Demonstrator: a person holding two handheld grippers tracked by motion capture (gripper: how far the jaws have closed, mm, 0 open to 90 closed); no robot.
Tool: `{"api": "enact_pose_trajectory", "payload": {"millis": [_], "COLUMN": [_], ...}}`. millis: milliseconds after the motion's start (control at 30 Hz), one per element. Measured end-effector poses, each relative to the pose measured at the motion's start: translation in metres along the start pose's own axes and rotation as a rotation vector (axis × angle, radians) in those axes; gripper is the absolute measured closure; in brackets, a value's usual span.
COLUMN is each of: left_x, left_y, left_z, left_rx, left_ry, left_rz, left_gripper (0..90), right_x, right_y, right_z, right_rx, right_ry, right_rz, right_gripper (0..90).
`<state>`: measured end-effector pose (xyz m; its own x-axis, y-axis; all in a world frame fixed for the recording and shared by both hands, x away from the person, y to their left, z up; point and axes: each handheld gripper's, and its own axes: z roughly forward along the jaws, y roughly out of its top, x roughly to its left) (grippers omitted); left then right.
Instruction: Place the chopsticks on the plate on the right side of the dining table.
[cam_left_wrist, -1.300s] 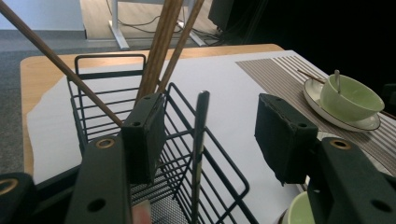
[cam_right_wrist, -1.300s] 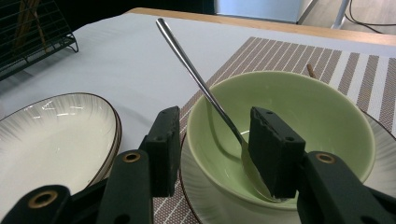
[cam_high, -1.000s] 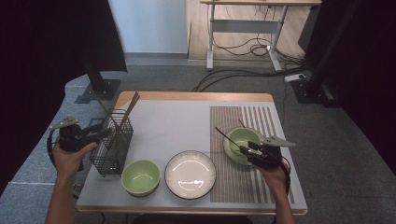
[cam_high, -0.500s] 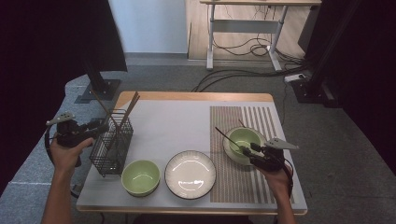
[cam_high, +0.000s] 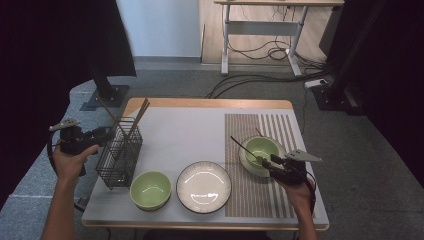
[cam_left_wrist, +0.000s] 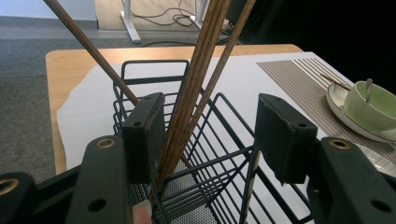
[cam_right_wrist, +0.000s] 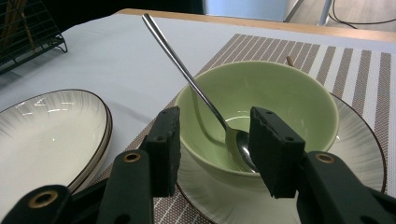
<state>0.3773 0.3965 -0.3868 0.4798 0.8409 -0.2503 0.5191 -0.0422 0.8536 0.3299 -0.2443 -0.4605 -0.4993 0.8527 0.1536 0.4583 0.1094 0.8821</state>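
Grippers (cam_high: 102, 136) (cam_high: 263, 162) at basket, bowl

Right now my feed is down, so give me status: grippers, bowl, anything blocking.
Left gripper open at wire basket rim. Right gripper open around green bowl rim; spoon inside. Nothing blocking.

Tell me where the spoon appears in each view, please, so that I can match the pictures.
High view: the spoon stands in the green bowl on the striped mat, right of centre, its handle leaning up and left.
Left gripper view: far right edge, a thin handle rising from the same bowl.
Right gripper view: centre, between the fingers.
Shared landmark: the green bowl on its saucer.
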Motion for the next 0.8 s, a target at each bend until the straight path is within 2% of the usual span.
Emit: {"api": "enact_pose_trajectory", "payload": {"millis": [233, 800], "left_x": [0.005, 0.016], "left_y": [0.0, 0.006], "left_z": [0.002, 0.01], "left_rx": [-0.001, 0.007], "left_ry": [0.009, 0.014], "left_rz": [-0.009, 0.005], "left_gripper": [43.4, 43.5], "right_x": [0.0, 0.0], "right_y": [-0.001, -0.002], "right_z": [0.001, 0.003], "right_rx": [0.006, 0.021], "right_ry": [-0.001, -0.004], "right_rz": [-0.001, -0.009], "right_gripper": [54.2, 54.1]}}
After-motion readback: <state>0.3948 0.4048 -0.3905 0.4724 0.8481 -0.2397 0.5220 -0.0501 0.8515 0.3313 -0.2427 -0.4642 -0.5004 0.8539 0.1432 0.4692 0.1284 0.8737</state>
